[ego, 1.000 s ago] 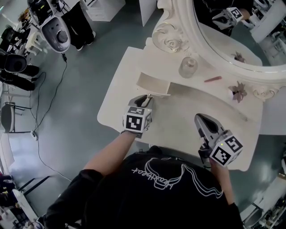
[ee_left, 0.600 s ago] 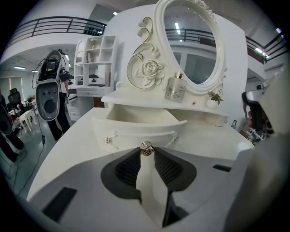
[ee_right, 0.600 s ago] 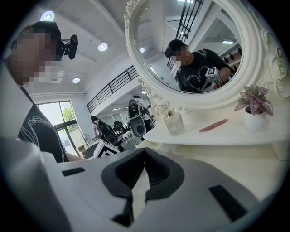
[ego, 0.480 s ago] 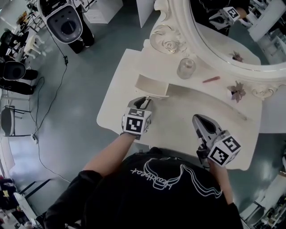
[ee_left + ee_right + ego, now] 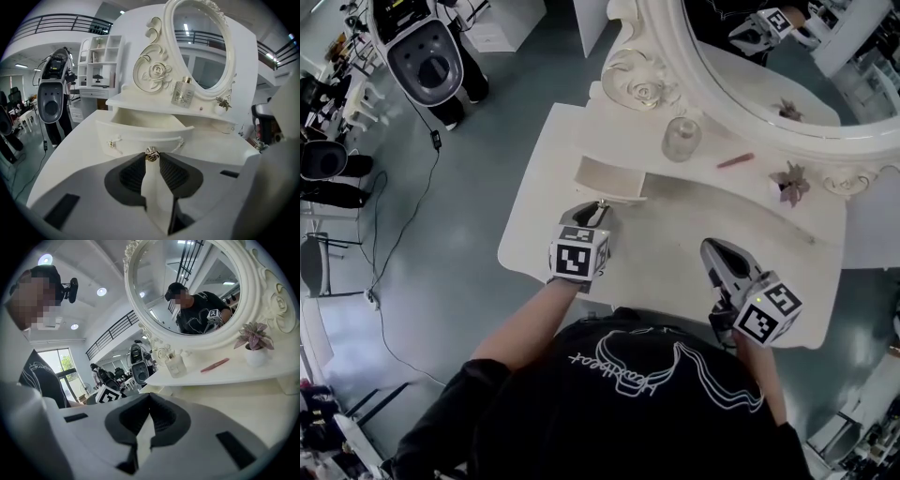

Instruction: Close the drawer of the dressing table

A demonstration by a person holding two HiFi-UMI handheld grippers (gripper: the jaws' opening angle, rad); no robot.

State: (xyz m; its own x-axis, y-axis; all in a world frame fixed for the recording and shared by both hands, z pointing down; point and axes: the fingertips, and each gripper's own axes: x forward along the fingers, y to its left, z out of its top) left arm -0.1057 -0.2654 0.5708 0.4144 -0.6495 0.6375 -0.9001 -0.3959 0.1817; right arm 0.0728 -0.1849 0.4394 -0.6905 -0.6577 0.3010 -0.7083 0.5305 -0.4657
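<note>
Left claw [image 5: 151,158], steered by me from afar, is pinched shut on the small metal knob [image 5: 151,153] of the drawer [image 5: 610,178]. That drawer stands pulled out and empty near the back left corner of the dressing table [image 5: 675,239], under its raised shelf. I judge the grip made and the closing push not yet done, so nearly all the task is left. Right claw [image 5: 713,251] hangs over the front right corner with its jaws together, holding nothing.

Along the back edge of the white, glossy top, from left to right, stand a glass bottle [image 5: 680,139], a thin pink stick [image 5: 735,160] and a small potted plant [image 5: 791,177], below an oval mirror [image 5: 769,66]. Beyond the left edge I see grey-green floor, a trailing cable [image 5: 394,234] and a white machine [image 5: 422,52].
</note>
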